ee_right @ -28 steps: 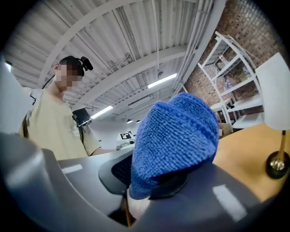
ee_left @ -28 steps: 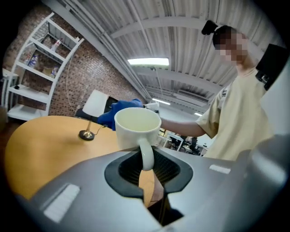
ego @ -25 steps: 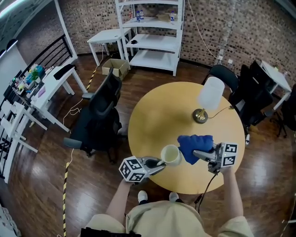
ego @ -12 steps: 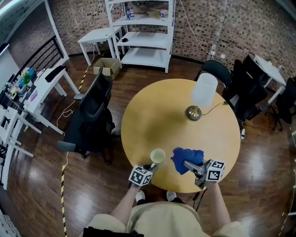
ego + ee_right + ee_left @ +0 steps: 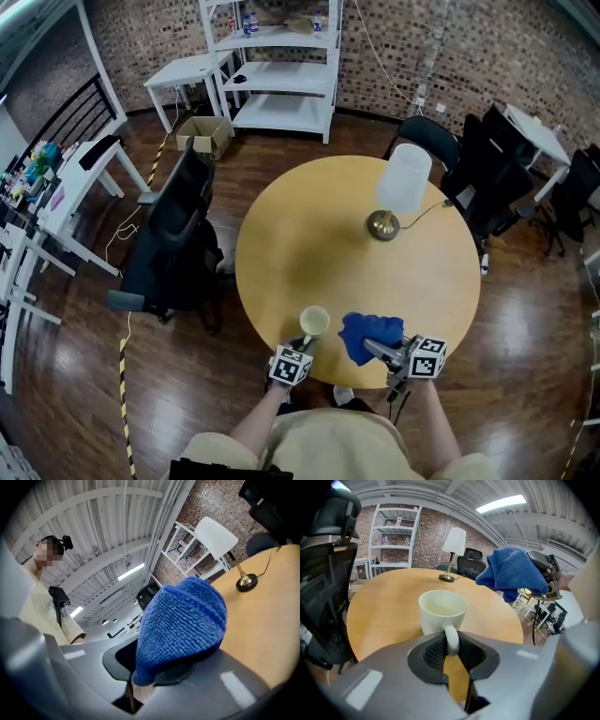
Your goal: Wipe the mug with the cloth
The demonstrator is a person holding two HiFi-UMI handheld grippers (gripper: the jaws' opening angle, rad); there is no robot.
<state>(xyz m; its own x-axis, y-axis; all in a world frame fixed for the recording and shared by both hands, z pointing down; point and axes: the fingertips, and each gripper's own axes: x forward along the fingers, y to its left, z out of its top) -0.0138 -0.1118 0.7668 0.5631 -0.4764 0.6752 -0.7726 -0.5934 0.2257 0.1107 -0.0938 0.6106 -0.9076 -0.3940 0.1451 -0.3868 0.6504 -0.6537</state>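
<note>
A cream mug (image 5: 314,322) (image 5: 442,611) stands upright on the round wooden table (image 5: 319,234) near its front edge. My left gripper (image 5: 300,349) (image 5: 451,645) is shut on the mug's handle (image 5: 451,639). A bunched blue cloth (image 5: 367,336) (image 5: 180,625) (image 5: 511,571) is held just right of the mug, a little apart from it, by my right gripper (image 5: 377,349) (image 5: 154,670), which is shut on it. The cloth hides the right jaws' tips.
A table lamp (image 5: 398,187) with a white shade and brass base stands at the table's far right, its cord running off the edge. A black office chair (image 5: 173,244) sits left of the table, more chairs at the right. White shelving (image 5: 281,56) stands behind.
Both grippers have drawn back toward the table's front edge with mug and cloth. The mug has moved left, away from the cloth; a small gap now shows between them.
</note>
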